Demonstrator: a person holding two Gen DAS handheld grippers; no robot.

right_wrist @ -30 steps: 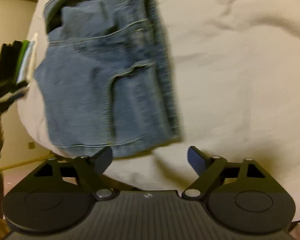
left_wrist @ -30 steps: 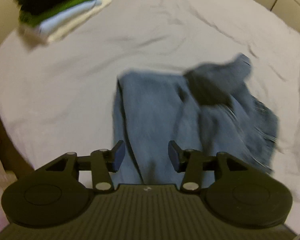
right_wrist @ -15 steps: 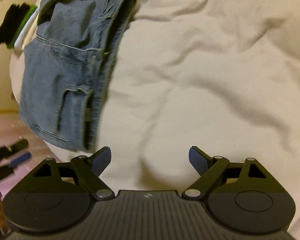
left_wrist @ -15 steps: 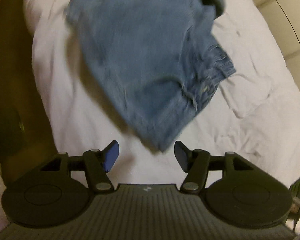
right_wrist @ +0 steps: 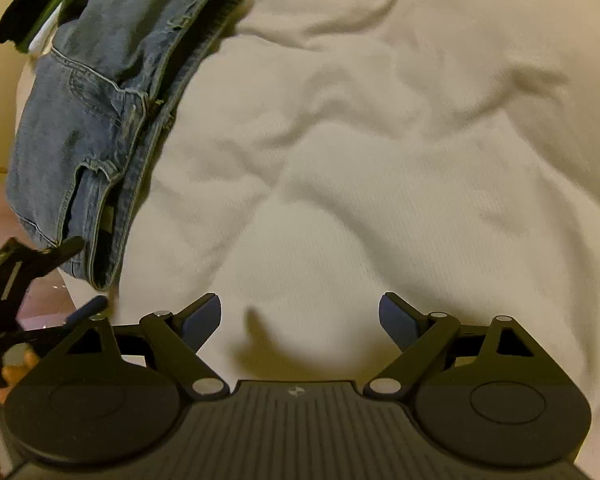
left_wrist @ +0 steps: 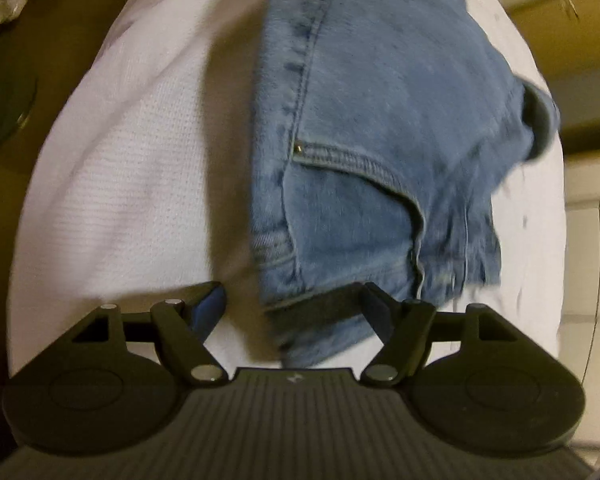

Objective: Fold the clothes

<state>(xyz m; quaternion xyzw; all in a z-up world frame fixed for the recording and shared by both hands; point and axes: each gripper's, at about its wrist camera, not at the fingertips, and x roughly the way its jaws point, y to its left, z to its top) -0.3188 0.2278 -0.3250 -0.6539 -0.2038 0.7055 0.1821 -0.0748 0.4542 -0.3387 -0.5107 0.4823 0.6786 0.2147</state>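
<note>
The left claw (left_wrist: 294,314) is wide open, its 2 fingers apart. The blue jean shorts (left_wrist: 380,128) lie folded on the white bed cover (left_wrist: 132,152), and their near edge sits between those fingers. The right claw (right_wrist: 300,320) is wide open too, over bare cover, with the shorts far to its left.

Denim on a woven sheet

The jeans (left_wrist: 380,128) are faded blue denim, coarse with raised stitching; the sheet (right_wrist: 380,160) is matt, finely ribbed cloth; the left gripper (left_wrist: 296,312) is matt black plastic.
</note>
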